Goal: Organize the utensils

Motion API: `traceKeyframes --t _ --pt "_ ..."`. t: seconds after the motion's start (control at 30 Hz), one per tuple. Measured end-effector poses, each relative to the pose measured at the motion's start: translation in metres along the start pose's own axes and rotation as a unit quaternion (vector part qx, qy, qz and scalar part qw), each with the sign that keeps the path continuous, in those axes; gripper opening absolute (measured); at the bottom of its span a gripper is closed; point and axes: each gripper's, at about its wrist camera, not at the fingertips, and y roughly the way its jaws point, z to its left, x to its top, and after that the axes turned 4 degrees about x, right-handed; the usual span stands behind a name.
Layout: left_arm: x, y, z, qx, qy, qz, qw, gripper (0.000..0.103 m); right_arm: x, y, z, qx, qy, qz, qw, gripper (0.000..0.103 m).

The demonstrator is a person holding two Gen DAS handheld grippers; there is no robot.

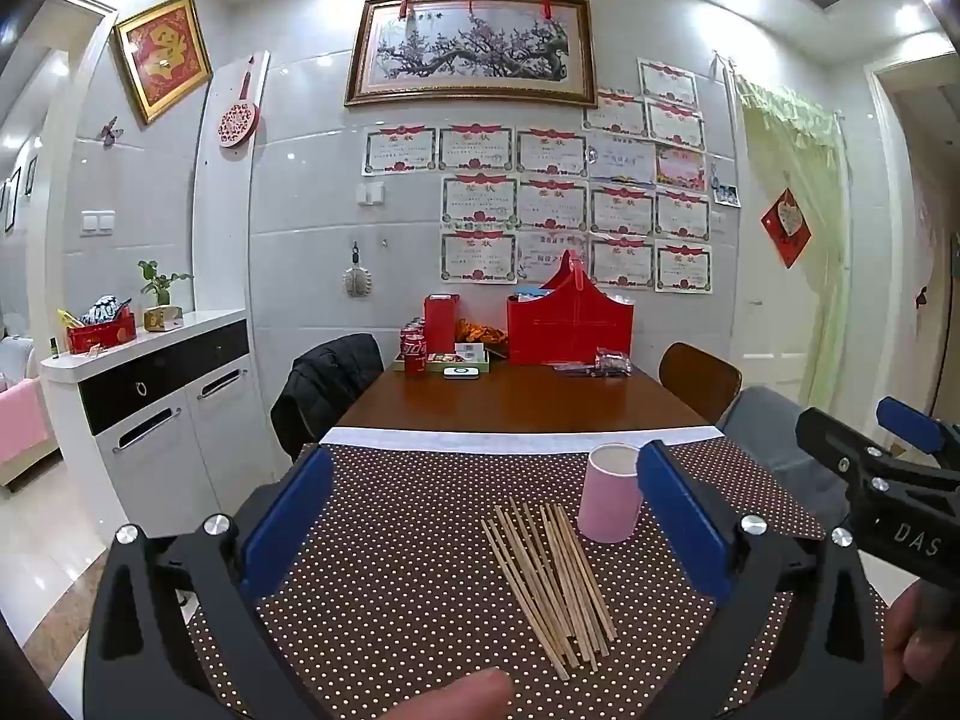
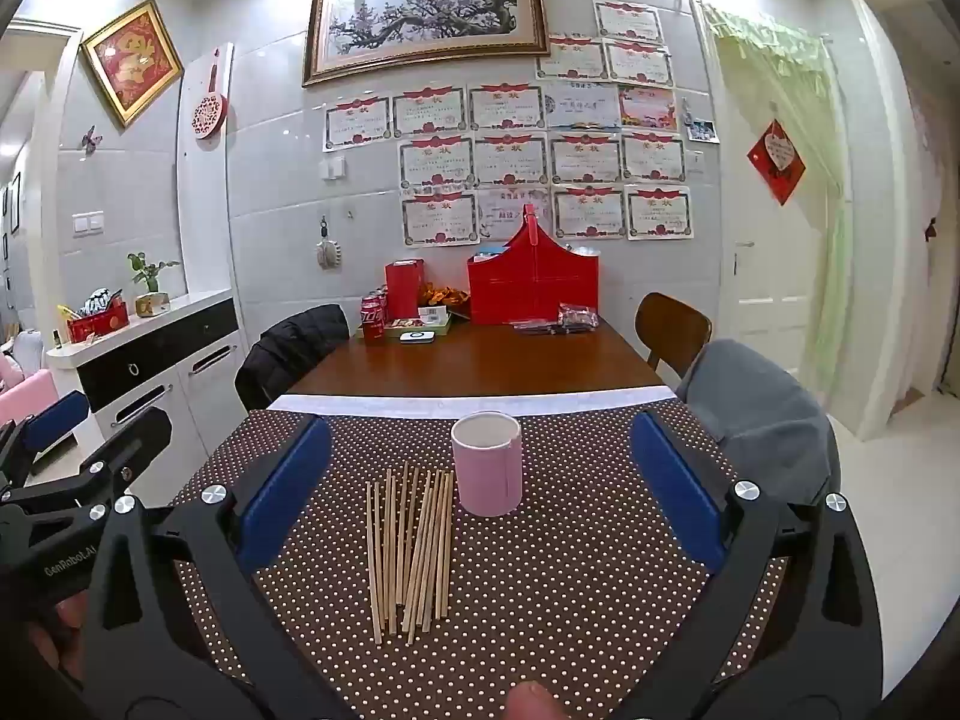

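Observation:
Several wooden chopsticks [image 1: 549,579] [image 2: 411,552] lie loose in a fanned bundle on the brown polka-dot cloth [image 1: 390,570] [image 2: 570,570]. A pink cup [image 1: 611,493] [image 2: 487,462] stands upright just beyond them, its mouth showing nothing inside. My left gripper [image 1: 480,516] hovers open above the cloth, the chopsticks lying ahead between its blue pads. My right gripper [image 2: 480,486] is open too, short of the sticks and the cup. Each gripper shows at the edge of the other's view: the right one [image 1: 888,456] and the left one [image 2: 78,438].
The wooden table [image 1: 516,396] carries a red caddy [image 1: 570,324], red cans [image 1: 414,351], a tray and packets at its far end. Chairs flank it: one with a black jacket [image 1: 327,384], one with a grey garment [image 2: 762,414]. A white cabinet [image 1: 156,408] stands left.

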Motion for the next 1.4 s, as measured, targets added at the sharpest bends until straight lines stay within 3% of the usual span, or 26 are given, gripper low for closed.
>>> traceKeyframes --t 1.4 --pt "0.003 -0.004 -0.005 -0.002 0.002 -0.006 1.0000 0.100 0.012 -0.005 0.003 0.002 -0.005 -0.010 1.000 0.097"
